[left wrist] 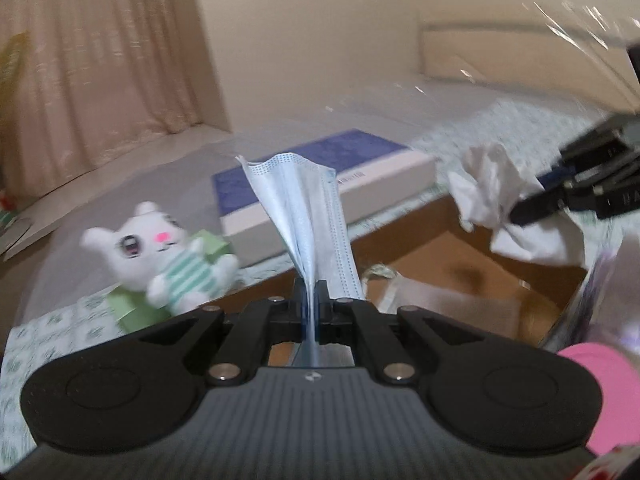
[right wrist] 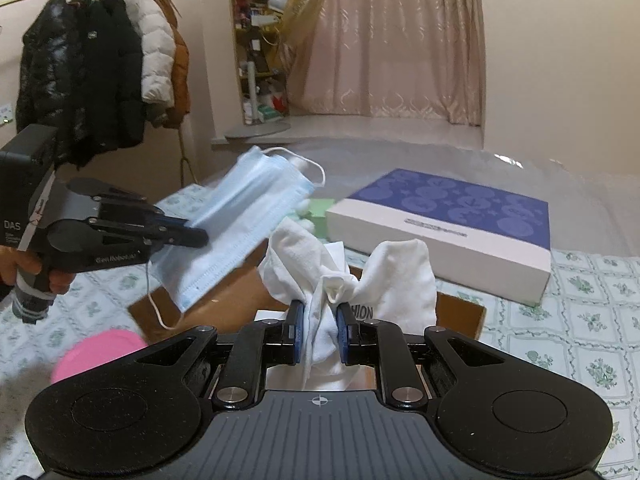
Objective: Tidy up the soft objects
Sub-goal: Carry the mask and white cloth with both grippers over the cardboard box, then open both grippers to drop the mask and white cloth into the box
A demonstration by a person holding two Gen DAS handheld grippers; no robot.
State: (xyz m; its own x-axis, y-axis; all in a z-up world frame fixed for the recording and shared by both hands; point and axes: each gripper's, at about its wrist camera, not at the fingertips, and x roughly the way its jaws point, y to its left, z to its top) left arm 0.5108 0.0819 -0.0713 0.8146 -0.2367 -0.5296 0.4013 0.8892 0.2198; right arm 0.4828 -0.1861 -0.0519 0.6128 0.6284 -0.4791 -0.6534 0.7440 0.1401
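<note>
Coat rack (right wrist: 100,64) (right wrist view only)

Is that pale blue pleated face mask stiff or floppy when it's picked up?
Probably floppy and light: the pale blue pleated face mask bends and fans out from the left gripper, and its white ear loop dangles loosely. It likely crumples rather than breaks.

One face mask (right wrist: 244,216). One white cloth (right wrist: 352,276). One plush rabbit (left wrist: 168,256). One blue-topped flat box (right wrist: 452,228). One cardboard box (left wrist: 460,256). One pink item (right wrist: 96,354), kind unclear. Two grippers: left (left wrist: 310,292), right (right wrist: 318,316).
</note>
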